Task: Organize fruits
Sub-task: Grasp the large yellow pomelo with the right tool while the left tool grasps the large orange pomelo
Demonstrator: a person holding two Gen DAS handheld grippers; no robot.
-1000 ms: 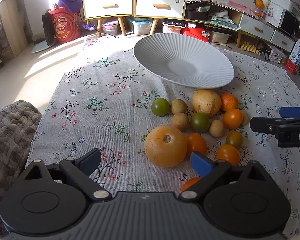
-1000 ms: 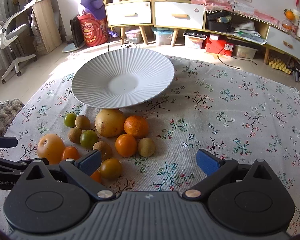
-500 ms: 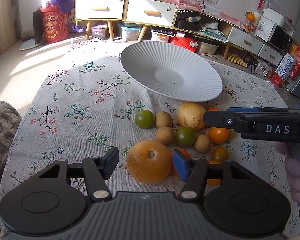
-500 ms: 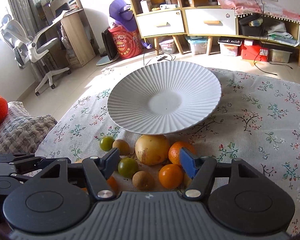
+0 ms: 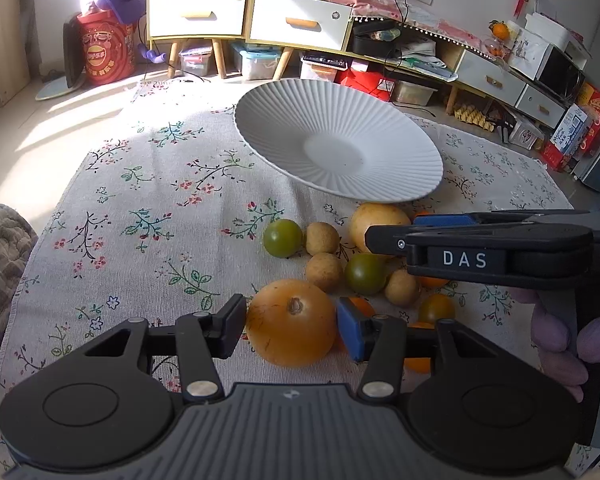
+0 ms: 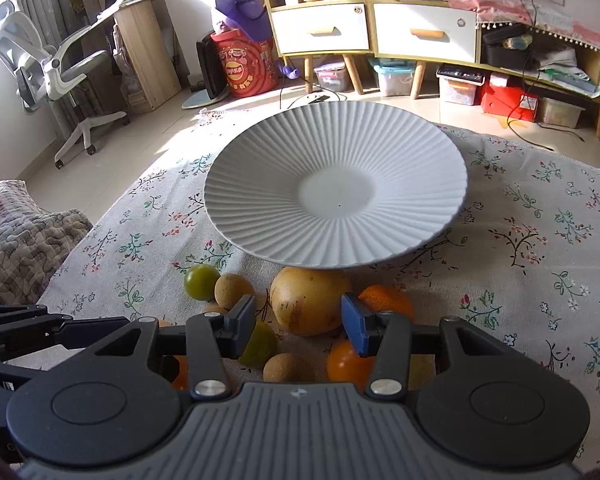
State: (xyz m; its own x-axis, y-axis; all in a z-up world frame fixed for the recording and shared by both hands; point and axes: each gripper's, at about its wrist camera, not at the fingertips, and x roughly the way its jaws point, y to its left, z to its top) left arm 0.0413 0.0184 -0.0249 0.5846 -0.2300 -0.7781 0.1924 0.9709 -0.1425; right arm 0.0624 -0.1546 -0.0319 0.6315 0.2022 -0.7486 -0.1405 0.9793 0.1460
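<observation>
- Fruits point(image 5: 340, 272) lie in a loose cluster on the floral cloth point(image 5: 140, 220), just in front of the white ribbed plate point(image 5: 380, 184); plate holds nothing.
- Big orange-yellow round fruit point(image 5: 291, 322) sits nearest the left camera, stem scar up, between the left gripper point(image 5: 291, 324) fingers.
- Left gripper: jaws have just been closing, now narrowed around that fruit; blue pad point(image 5: 350, 334) sits at its right flank, black finger at its left edge. A sliver of gap seems to show on the left side, so firm contact is hard to confirm.
- Pale yellow large fruit point(image 6: 309, 300) lies under the plate's near rim, between the right gripper point(image 6: 298, 326) fingers.
- Right gripper: jaws have just been closing, partly closed around the pale fruit; blue pad point(image 6: 354, 330) overlaps its right edge, black finger stands slightly off its left side. Grip not clearly made.
- Hidden/cut off: in left view the right gripper's body point(image 5: 480, 252) covers the orange fruits and part of the pale one; a hand point(image 5: 560, 340) shows at the right edge.
- In right view, several small fruits are partly hidden behind the fingers: green one point(image 6: 260, 346), brown one point(image 6: 286, 368), orange one point(image 6: 348, 362).
- Green fruit point(image 6: 201, 282) and brown fruit point(image 6: 233, 290) lie clear at the cluster's left.
</observation>
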